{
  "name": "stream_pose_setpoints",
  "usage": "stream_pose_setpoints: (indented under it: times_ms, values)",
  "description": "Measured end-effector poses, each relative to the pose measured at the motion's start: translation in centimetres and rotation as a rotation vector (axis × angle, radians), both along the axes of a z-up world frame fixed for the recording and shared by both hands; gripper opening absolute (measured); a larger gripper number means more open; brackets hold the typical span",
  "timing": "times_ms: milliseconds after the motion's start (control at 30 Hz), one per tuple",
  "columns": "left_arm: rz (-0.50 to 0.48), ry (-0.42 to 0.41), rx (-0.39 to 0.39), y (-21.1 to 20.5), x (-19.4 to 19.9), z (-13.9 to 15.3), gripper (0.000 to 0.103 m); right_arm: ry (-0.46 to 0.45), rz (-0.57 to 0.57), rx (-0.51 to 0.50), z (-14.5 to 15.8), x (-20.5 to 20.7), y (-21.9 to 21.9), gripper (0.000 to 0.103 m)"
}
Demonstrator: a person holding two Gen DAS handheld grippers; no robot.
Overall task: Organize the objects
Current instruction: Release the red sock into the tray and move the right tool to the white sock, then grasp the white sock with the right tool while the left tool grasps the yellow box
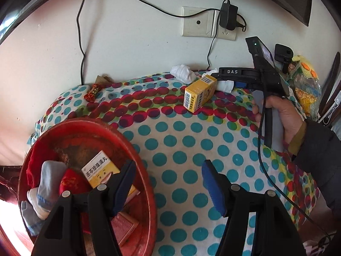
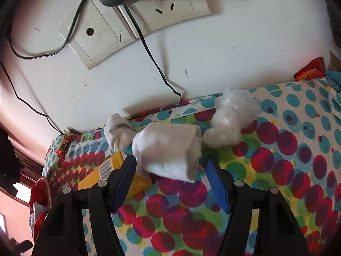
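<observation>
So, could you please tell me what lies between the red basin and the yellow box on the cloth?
Only bare dotted cloth lies between the red basin and the yellow box; the left wrist view shows it.

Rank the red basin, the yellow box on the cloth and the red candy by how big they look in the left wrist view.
1. red basin, though it lies nearest the camera
2. yellow box
3. red candy, smallest

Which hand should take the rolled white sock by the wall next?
Right. The right tongs stand open with the rolled white sock between their tips. The left tongs hover open near the red basin, well away from it.
</observation>
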State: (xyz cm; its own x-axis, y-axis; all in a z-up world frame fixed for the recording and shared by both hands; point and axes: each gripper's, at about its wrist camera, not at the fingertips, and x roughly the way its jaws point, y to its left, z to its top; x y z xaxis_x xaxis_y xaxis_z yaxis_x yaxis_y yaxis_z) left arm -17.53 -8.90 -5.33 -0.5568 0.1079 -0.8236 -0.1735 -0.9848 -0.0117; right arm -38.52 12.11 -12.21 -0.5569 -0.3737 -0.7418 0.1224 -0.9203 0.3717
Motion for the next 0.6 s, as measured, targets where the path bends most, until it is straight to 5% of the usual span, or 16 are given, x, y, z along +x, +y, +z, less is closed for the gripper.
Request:
stream_pose_setpoints:
  times_ms: [133,200,267,600]
  values:
    - [-0.007,-0.011,0.004,0.7,-2.7,-1.2,0.066,0.031,0.043,0.072,-0.9,-1.0,-1.4,0.058]
    - [-0.028,0.012,-0.014,1.4,-3.8,-1.4,0.066,0.06,0.094,0.129,-0.9,-0.6,-2.0,0.038]
    - [-0.058,0.026,-0.038,2.2,-5.0,-1.7,0.066,0.084,0.115,0.15,-0.7,0.5,-1.8,0.033]
    - [-0.212,0.025,-0.133,5.4,-11.0,-3.7,0.066,0.12,0.14,0.143,0.0,12.7,3.6,0.032]
